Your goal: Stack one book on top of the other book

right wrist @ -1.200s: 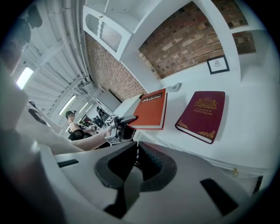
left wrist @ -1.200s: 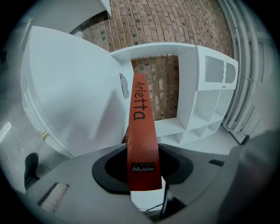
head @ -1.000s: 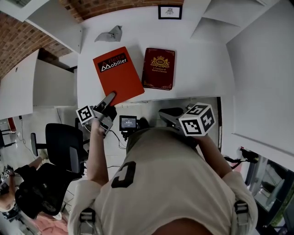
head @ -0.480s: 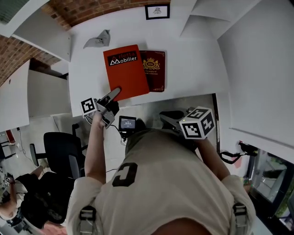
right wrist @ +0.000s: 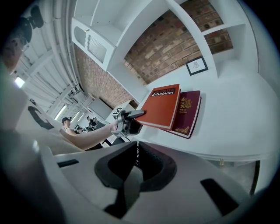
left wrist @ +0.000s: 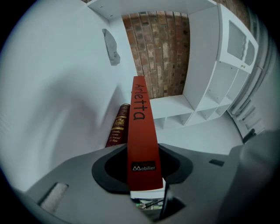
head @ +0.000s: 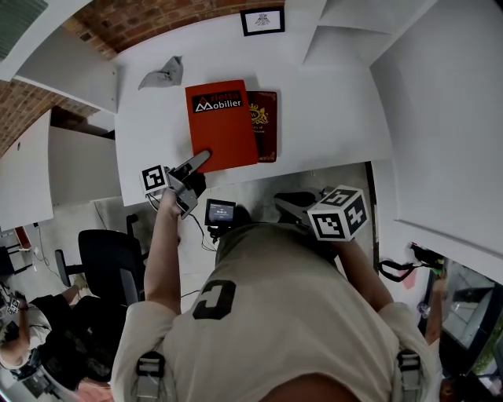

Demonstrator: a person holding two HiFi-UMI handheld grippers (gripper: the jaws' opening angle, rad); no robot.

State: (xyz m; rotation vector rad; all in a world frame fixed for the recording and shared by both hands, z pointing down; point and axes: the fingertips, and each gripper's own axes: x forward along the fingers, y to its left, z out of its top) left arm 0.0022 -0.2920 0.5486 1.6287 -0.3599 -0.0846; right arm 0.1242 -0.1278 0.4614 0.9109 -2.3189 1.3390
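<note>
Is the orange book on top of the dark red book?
Partly on. The orange book, gripped at a corner by the left tongs, covers the left side of the dark red book; a right strip shows.

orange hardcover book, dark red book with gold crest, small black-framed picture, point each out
orange hardcover book [head: 222, 127], head view, middle of front cover
dark red book with gold crest [head: 267, 129], head view, uncovered strip of cover
small black-framed picture [head: 262, 21], head view, its centre

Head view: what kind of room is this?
Probably an office or workshop: a white desk, a black office chair beside it, and white shelves against a brick wall.
</note>
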